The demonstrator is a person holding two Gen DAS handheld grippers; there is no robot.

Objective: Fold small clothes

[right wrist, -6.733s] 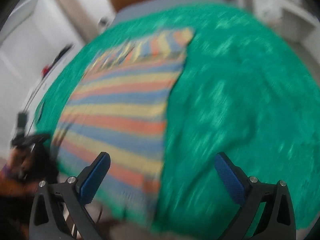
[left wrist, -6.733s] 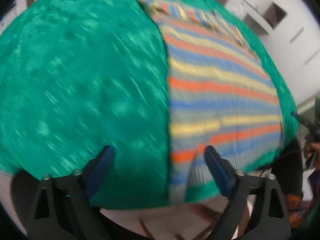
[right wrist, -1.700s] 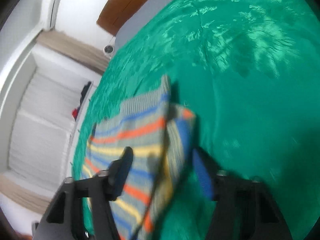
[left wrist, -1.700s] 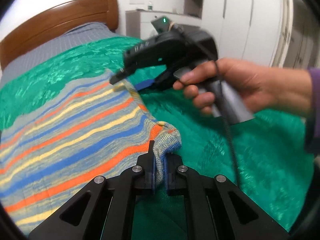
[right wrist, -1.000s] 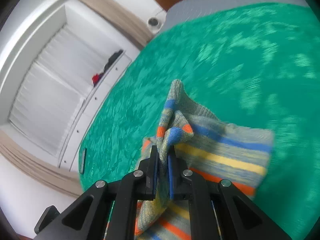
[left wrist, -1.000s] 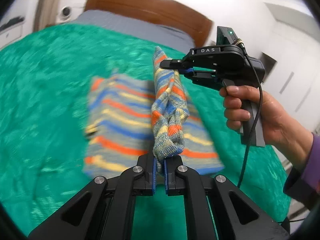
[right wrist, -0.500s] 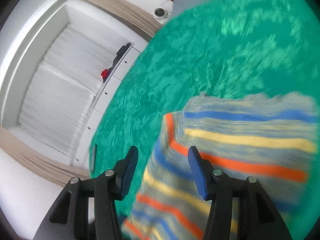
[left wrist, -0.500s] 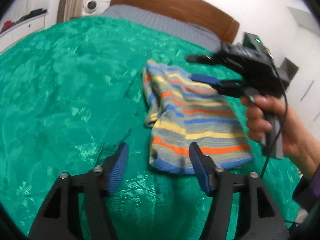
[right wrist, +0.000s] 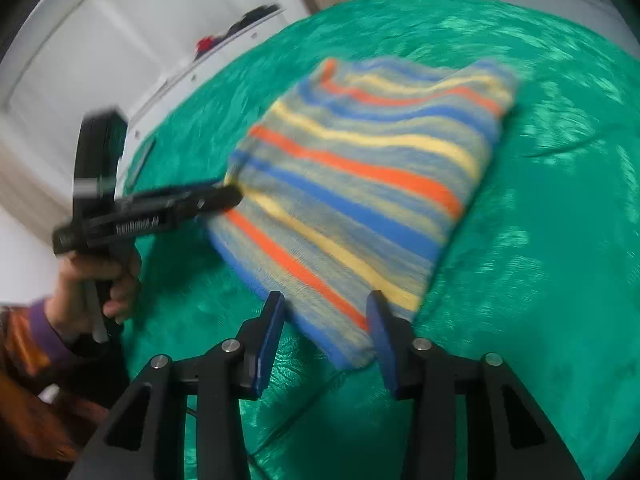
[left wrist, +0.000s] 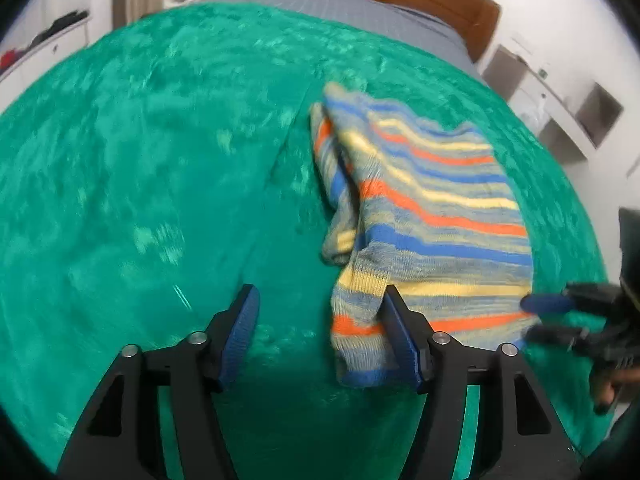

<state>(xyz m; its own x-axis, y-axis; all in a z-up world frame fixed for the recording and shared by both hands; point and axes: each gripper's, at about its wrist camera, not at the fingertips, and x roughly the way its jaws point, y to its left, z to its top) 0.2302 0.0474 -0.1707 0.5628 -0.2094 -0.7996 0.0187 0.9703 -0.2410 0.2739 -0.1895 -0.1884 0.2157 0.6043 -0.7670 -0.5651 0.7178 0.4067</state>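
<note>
Moved: sweater, clamped and lifted a second ago, now released, lying folded on bed toward its right edge. Left claw: apart, opening, empty. Right claw: apart, closing over sweater's near edge, not pressing.

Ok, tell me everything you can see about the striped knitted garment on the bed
The striped knitted garment is a soft ribbed knit banded in orange, yellow, blue and grey. It lies folded into a rough rectangle on the green bedspread, with a loose bunched flap along its left edge in the left wrist view. Neither claw grips it: the left claw and right claw hover open at its near edge.
</note>
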